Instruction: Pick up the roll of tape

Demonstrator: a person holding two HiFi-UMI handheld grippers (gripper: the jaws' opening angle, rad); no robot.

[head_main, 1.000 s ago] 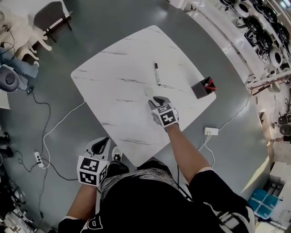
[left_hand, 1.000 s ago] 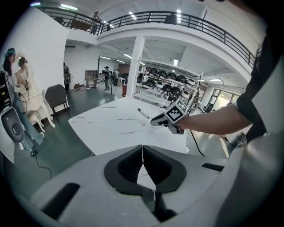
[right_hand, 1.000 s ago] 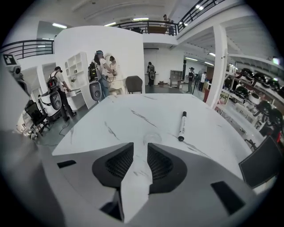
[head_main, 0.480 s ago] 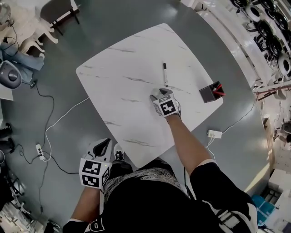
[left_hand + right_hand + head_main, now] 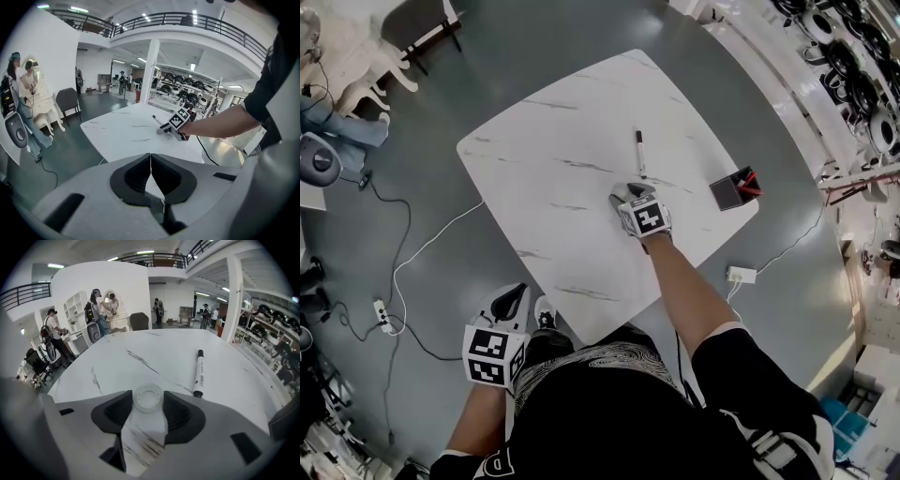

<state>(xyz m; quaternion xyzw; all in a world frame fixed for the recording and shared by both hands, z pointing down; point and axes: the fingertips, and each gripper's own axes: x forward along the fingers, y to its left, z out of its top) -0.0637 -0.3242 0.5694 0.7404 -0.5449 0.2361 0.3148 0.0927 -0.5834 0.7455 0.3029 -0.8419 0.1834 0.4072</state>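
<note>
The roll of clear tape (image 5: 148, 398) lies flat on the white marble table (image 5: 117, 366), between the tips of my right gripper (image 5: 148, 405). Its jaws have just been opening and stand wide, one dark pad (image 5: 117, 412) on each side of the roll; no squeeze shows. In the head view the right gripper (image 5: 628, 194) rests low over the table's near right part and hides the roll. My left gripper (image 5: 150, 161) is shut with nothing in it, held off the table's near edge by the person's body (image 5: 508, 302).
A black-capped marker (image 5: 198, 373) lies just right of the tape, also seen beyond the gripper (image 5: 639, 153). A dark pen box (image 5: 733, 190) stands near the table's right edge. Cables and a power strip (image 5: 382, 323) lie on the grey floor.
The right gripper has moved forward and down over the tape, which earlier lay bare ahead of it. The left gripper has stayed where it was.
</note>
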